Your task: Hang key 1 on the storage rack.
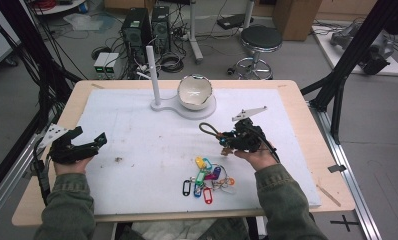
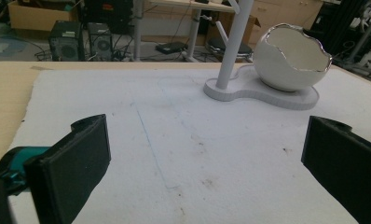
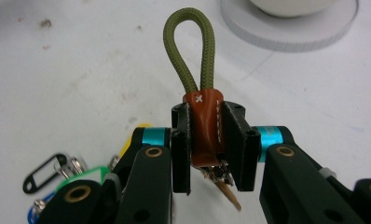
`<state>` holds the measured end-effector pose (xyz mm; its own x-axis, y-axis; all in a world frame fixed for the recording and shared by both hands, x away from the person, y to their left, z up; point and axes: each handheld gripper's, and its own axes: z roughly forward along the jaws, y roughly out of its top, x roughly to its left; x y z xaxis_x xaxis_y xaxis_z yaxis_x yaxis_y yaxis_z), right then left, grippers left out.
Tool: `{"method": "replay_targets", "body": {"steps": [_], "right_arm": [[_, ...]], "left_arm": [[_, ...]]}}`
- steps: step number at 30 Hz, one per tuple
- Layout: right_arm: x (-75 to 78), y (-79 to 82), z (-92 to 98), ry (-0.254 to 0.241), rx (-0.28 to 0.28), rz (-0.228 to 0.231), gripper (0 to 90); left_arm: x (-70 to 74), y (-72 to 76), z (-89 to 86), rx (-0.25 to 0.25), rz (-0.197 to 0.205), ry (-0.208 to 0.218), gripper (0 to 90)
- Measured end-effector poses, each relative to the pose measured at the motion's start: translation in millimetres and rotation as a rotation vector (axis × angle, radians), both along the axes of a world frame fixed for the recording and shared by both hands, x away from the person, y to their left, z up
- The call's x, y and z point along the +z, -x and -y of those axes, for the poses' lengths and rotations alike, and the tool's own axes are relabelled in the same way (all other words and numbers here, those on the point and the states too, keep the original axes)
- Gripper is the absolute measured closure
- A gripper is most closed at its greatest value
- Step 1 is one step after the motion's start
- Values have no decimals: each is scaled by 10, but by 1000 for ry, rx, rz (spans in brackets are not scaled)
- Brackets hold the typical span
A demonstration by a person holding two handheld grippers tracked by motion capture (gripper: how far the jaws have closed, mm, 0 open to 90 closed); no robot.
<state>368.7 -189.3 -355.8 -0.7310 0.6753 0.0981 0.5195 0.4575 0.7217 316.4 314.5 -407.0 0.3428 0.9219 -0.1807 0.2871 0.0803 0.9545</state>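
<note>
Loop fob (image 3: pixel 200 100) is clamped in right tongs (image 1: pixel 226 140) above counter (image 1: pixel 292 95) middle, should be kept level toward peg stand (image 1: pixel 153 75); left tongs (image 1: pixel 89 145) held open.

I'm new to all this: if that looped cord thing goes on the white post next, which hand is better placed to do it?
The right, probably. The right gripper is already shut on the keychain's brown leather tab, olive loop sticking out free, and sits nearer the white post. The left gripper is open, empty and farther off.

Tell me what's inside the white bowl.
The bowl on its stand looks empty in the high view: just bare white interior. Its near wall hides the bottom in the left gripper view, so small items cannot be ruled out.
</note>
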Motion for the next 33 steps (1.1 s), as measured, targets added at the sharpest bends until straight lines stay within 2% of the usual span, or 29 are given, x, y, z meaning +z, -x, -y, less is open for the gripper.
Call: {"method": "replay_targets", "body": {"steps": [5,20,24,28,33], "right_arm": [[98,-93,-194,4,24,6,737],[255,-297,-564,18,76,16,737],[279,-355,-651,34,81,11,737],[330,-416,-713,12,83,2,737],[379,-470,-817,31,71,-2,737]], "left_arm": [[-9,1,-7,1,4,10,17],[-13,6,-26,9,7,17,17],[-14,6,-31,7,7,20,17],[-15,7,-35,6,6,23,17],[-15,6,-37,7,7,28,17]]}}
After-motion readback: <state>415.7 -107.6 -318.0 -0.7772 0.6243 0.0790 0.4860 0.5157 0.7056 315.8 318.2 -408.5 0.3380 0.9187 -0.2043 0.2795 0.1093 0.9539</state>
